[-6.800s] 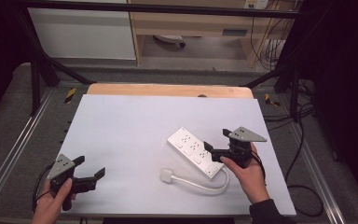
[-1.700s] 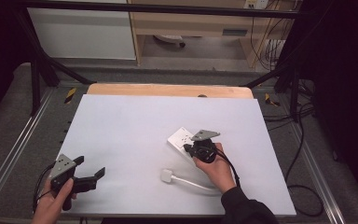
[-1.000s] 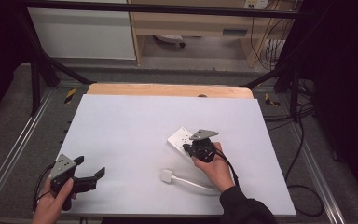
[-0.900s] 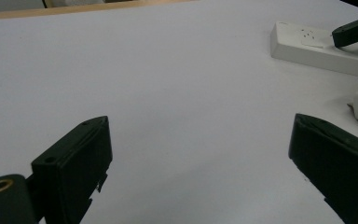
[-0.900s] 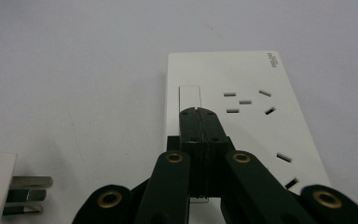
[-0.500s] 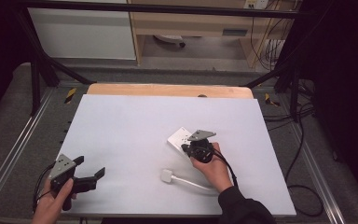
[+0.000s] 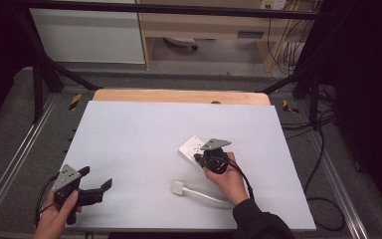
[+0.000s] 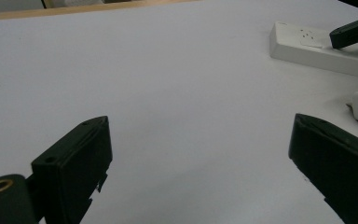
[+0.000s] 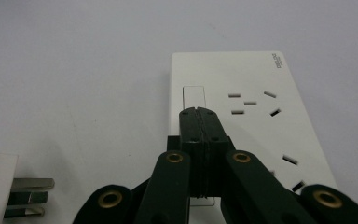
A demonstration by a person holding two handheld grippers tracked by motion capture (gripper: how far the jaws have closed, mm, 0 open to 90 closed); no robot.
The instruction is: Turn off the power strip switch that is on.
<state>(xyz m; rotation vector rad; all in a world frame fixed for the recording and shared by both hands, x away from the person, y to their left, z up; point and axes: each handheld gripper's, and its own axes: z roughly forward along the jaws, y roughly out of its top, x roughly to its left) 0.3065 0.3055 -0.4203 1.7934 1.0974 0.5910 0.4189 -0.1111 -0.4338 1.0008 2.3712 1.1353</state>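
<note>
1. My right hand-held gripper [image 9: 199, 112]: jaws fully closed, empty, tips pressing the power strip [image 9: 242, 116] rocker switch [image 9: 194, 95] just ahead.
2. Left hand-held gripper [image 7: 95, 185] wide open, idle, far off.
3. Plug [image 9: 9, 191] beside it, unplugged; I reckon plugging in remains.

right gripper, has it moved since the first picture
Yes. The right gripper has shifted left across the table, from the right end of the power strip to over its left end, jaws shut.

smooth white plastic power strip [image 9: 242, 121], metal plug [image 9: 25, 196] prongs, matt white table [image 7: 144, 139], matt black right gripper [image 9: 199, 114]
</note>
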